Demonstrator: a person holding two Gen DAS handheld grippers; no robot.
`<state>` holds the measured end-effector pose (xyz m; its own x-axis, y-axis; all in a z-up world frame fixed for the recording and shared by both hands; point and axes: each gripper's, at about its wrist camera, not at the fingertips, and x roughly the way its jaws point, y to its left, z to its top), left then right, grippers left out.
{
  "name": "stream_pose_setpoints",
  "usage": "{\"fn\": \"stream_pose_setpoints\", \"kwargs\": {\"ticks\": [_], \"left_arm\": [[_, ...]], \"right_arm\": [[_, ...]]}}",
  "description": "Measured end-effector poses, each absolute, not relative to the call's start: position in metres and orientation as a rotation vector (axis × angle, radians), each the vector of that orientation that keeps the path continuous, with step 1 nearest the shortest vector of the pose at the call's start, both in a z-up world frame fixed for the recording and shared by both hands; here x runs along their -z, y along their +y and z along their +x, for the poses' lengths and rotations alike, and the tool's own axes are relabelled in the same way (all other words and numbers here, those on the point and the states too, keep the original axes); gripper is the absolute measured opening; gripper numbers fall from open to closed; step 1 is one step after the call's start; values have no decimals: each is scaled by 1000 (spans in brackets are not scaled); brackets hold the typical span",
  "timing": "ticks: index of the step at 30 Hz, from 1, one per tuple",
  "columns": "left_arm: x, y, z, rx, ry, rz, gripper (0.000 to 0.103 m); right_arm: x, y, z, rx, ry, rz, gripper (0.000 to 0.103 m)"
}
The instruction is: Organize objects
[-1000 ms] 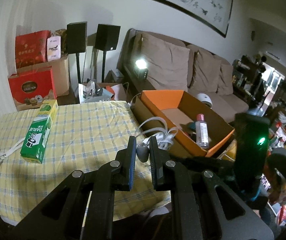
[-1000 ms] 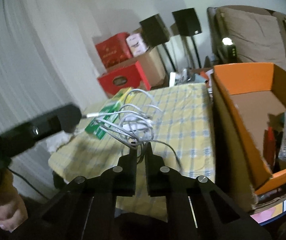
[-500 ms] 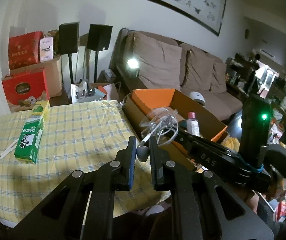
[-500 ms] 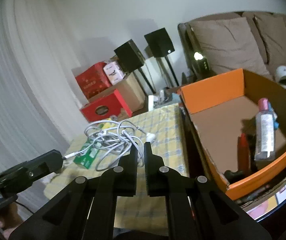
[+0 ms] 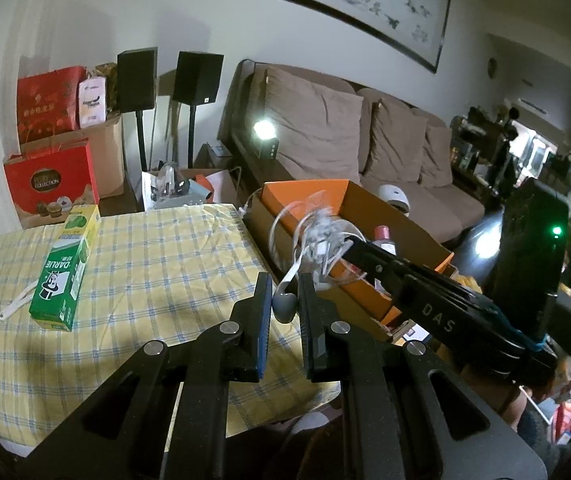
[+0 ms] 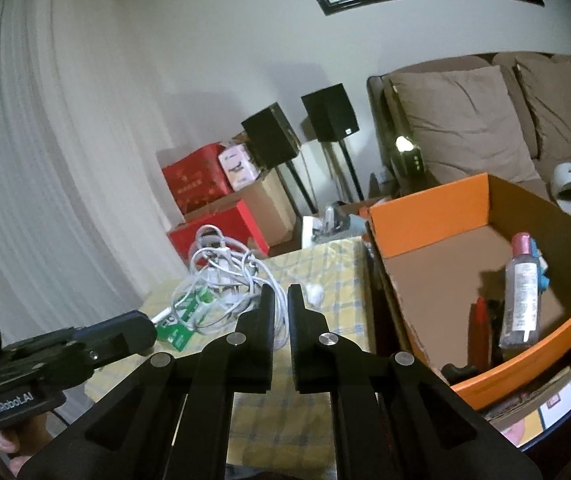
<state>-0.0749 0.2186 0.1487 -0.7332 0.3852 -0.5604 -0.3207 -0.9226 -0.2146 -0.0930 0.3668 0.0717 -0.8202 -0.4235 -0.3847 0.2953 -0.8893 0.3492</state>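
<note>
Right wrist view: we've got the cable (image 6: 225,276) bundle clamped in R gripper (image 6: 277,300) fingers, off the table (image 6: 325,280). Box (image 6: 425,216) lies to the right. L gripper (image 5: 284,296) pinches a grey end piece (image 5: 284,305).

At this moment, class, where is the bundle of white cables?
The white cable bundle hangs off the table, pinched in the right gripper, left of the orange box; the left gripper holds its plug end.
</note>
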Motion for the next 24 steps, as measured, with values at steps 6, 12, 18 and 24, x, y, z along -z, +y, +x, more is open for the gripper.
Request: {"fn": "stream_pose_setpoints", "kwargs": {"ticks": [6,12,18,24], "left_arm": [[-148,220,-77,-2612,-146,-881,12],[-148,222,-76,-2613,-144,-875,12],[-144,216,-79,-2620,-160,-895,10],[-139,216,-83,-2632,-121,-903,10]], "right_arm": [[-75,374,-90,2681,-408,613,6],[-77,376,-92,2637,-416,607,5],[-69,370,-96,2580,-402,660,8],[-62,361,-97,2570,-354,688,36]]}}
